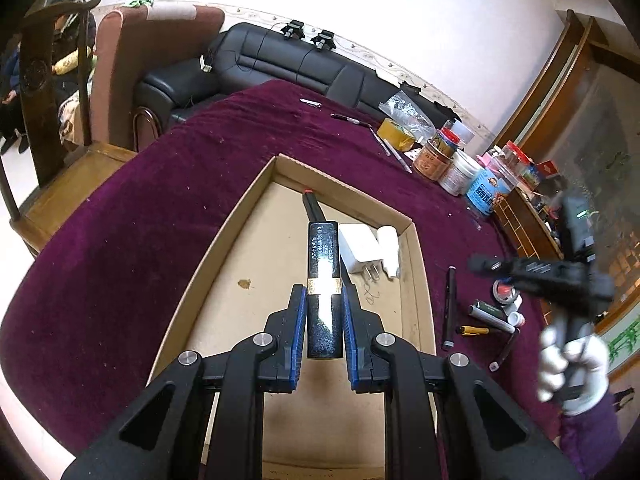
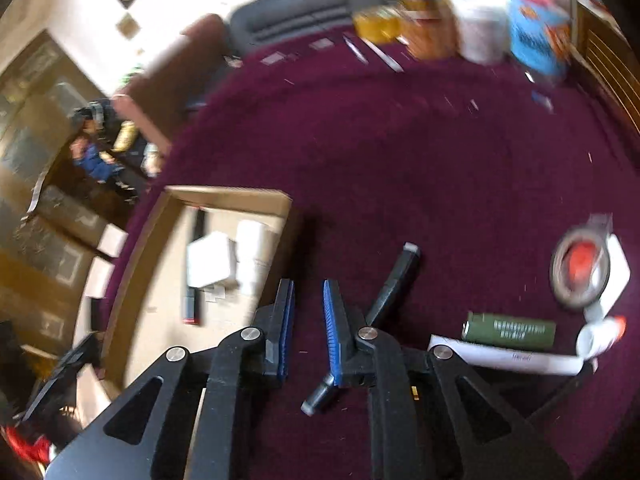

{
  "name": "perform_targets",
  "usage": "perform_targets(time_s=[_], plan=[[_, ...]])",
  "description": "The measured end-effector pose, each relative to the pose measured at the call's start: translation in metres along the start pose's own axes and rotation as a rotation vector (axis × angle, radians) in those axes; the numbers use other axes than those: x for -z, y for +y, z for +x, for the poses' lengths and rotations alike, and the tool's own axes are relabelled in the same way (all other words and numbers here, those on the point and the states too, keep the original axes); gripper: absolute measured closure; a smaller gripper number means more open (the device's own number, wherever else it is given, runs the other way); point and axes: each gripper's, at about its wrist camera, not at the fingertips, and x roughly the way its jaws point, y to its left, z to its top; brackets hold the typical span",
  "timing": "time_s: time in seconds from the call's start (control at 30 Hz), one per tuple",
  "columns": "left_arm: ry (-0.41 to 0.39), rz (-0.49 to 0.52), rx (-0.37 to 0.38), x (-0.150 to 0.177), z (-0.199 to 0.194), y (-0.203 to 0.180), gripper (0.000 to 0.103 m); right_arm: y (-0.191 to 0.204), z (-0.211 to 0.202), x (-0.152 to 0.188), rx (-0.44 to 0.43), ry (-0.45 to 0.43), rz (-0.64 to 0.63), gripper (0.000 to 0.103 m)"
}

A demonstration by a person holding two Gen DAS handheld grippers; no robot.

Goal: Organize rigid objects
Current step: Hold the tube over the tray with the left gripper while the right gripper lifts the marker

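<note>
My left gripper [image 1: 323,294] is shut on a black tube with a gold band [image 1: 323,280] and holds it above the shallow cardboard box [image 1: 224,236]. In the box lie a white charger [image 1: 362,250], a white cylinder [image 1: 390,246] and a black pen with a red tip [image 1: 312,208]. My right gripper [image 2: 308,312] is open and empty above the purple cloth, just right of the box [image 2: 224,196]. A black pen [image 2: 394,280] lies beside its right finger. The right gripper also shows, blurred, in the left wrist view [image 1: 476,262].
On the purple tablecloth [image 2: 400,152] right of the box lie a green cylinder [image 2: 508,330], a white marker [image 2: 520,358], a tape roll [image 2: 580,272] and a small white bottle [image 2: 600,338]. Jars and tubs [image 1: 460,160] stand at the table's far edge. A black sofa [image 1: 280,60] is behind.
</note>
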Motion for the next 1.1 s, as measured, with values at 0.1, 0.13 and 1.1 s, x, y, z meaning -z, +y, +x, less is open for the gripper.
perform_targets(time_s=[0.1,0.13,1.1], plan=[[0.002,0.001,0.002,0.001,0.000,0.001,0.089,0.002,0.021,0.012,0.111,0.019,0.001,0.091],[0.003,0.002,-0.001,0.001,0.001,0.001,0.089,0.003,0.026,0.015,0.147,0.020,-0.009,0.091],[0.016,-0.007,0.037,0.023,-0.007,-0.001,0.089,-0.005,0.003,0.052,0.090,-0.088,0.046,0.069]])
